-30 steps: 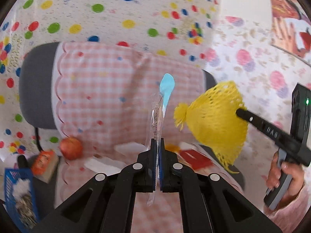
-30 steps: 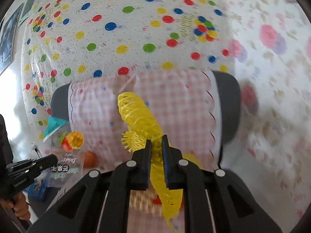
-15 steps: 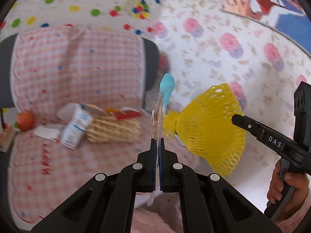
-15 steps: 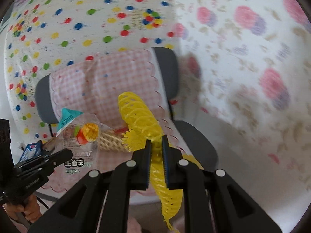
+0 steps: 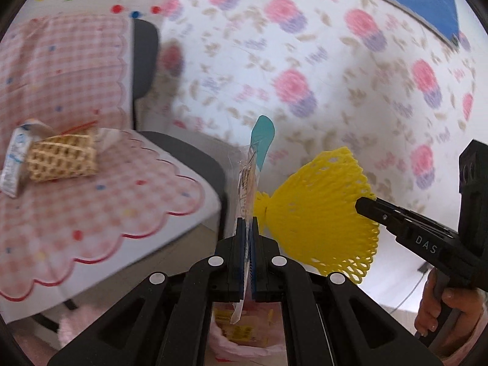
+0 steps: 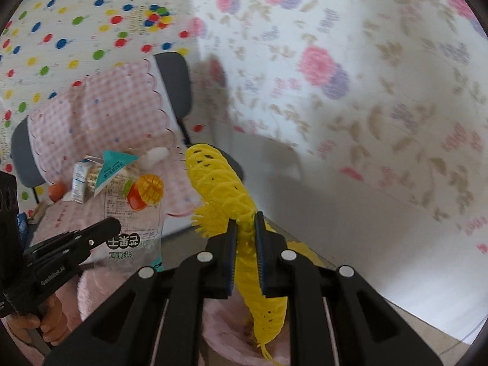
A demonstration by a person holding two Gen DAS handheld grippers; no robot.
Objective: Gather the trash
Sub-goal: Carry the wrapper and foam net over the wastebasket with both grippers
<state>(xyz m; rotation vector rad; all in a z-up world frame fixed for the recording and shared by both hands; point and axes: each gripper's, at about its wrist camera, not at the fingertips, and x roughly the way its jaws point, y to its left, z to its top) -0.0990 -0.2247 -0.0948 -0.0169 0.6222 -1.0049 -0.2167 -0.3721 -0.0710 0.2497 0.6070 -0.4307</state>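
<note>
Left gripper (image 5: 247, 228): black, silver screws, blue pads. Right gripper (image 5: 364, 204): black, "DAS" lettering. Bare hand (image 5: 439, 311), pink sleeve (image 5: 466, 340).

A grey chair (image 5: 146, 52) is wearing a pink checked cover (image 5: 70, 70) with a scalloped red edge. Behind it a white cloth with coloured dots (image 6: 76, 15) is hanging beside a floral cloth (image 5: 305, 70) of pink and purple flowers. Soft daylight is filling the room.
</note>
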